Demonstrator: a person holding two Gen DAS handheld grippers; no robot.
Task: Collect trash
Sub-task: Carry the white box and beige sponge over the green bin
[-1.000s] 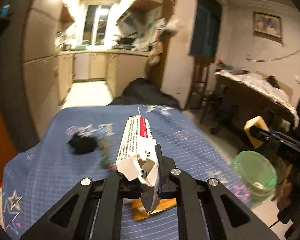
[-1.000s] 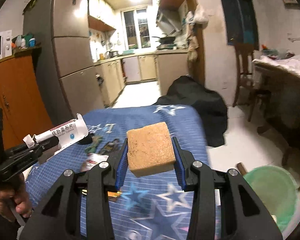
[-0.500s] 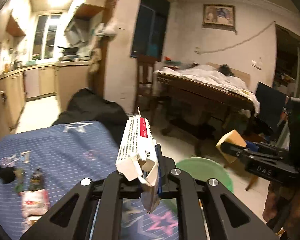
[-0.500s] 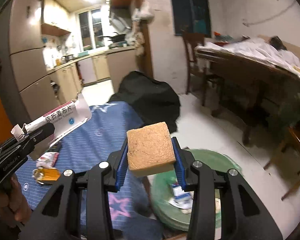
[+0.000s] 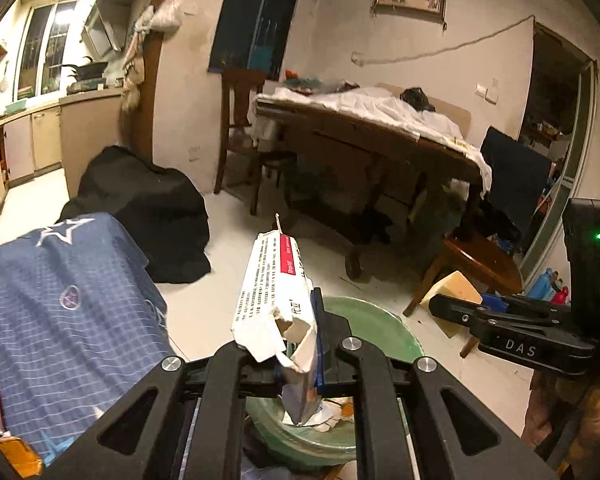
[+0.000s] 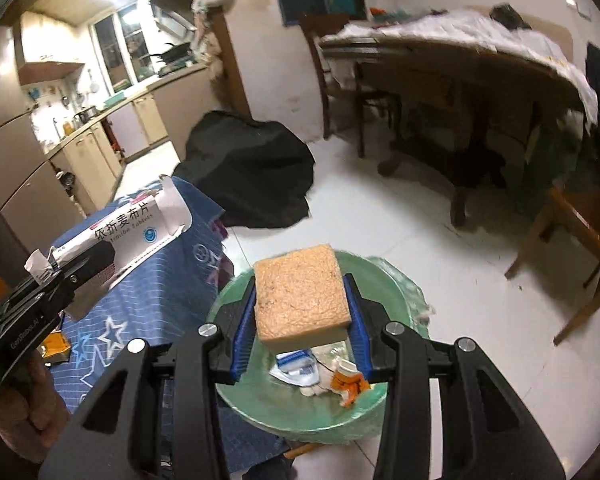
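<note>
My torn white medicine box [image 5: 274, 300] pinched at its crumpled end in my left gripper [image 5: 300, 344], my tan sponge [image 6: 302, 294] clamped level in my right gripper [image 6: 302, 320] above the green bin [image 6: 396, 280], wrappers [image 6: 320, 372] lying inside

A bin [image 6: 396, 280] sits on the floor just right of the cloth-covered desk [image 6: 168, 296], scraps [image 6: 320, 368] inside it; a sponge [image 6: 302, 298] and a carton [image 5: 274, 296] hang above it.
</note>
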